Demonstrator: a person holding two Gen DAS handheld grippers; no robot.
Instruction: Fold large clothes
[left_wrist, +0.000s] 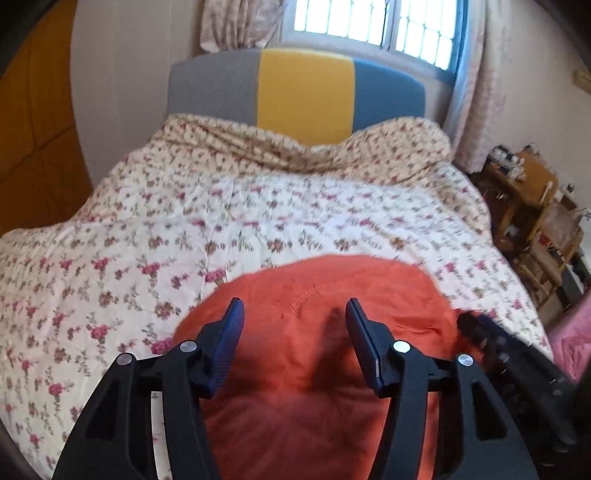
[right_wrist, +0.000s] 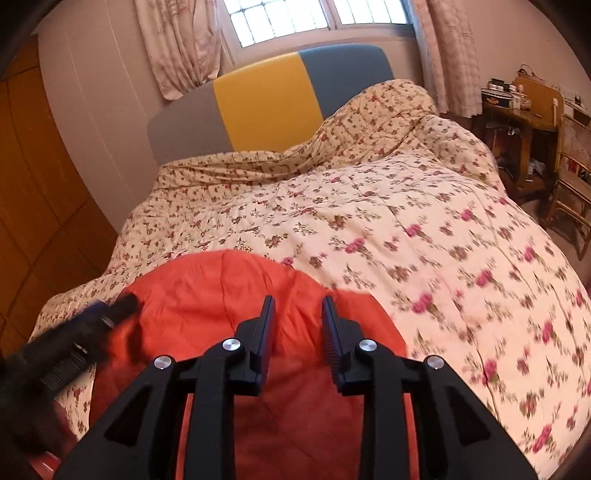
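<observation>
Left wrist view: orange garment (left_wrist: 314, 332) lying on the floral quilt (left_wrist: 184, 221) at the near edge of the bed, about midway between its left and right sides, well apart from the striped headboard (left_wrist: 303, 96) at the far end. Compact in outline, with a rounded far edge and a line of stitching showing on top; no sleeve or loose flap spread across the quilt. Left gripper (left_wrist: 293, 310) above the cloth, jaws wide apart, nothing between them, no pad on the fabric as far as can be told. Right gripper (left_wrist: 476, 325) blurred at the garment's right edge.

Right wrist view: same orange garment (right_wrist: 229, 295) at the near edge, nearer the bed's left side in this picture, with bare quilt (right_wrist: 406, 221) stretching to the far corner by the wooden furniture (right_wrist: 524, 107). Right gripper (right_wrist: 298, 308) over the cloth, jaws a little apart, empty, fabric visible through the gap. Left gripper (right_wrist: 122, 306) blurred at the garment's left edge.

Judging from both: garment already gathered into a small stack, both grippers free of it, so probably late in the fold. Possibly left: one more fold or a smoothing. Number of layers underneath impossible to tell.
</observation>
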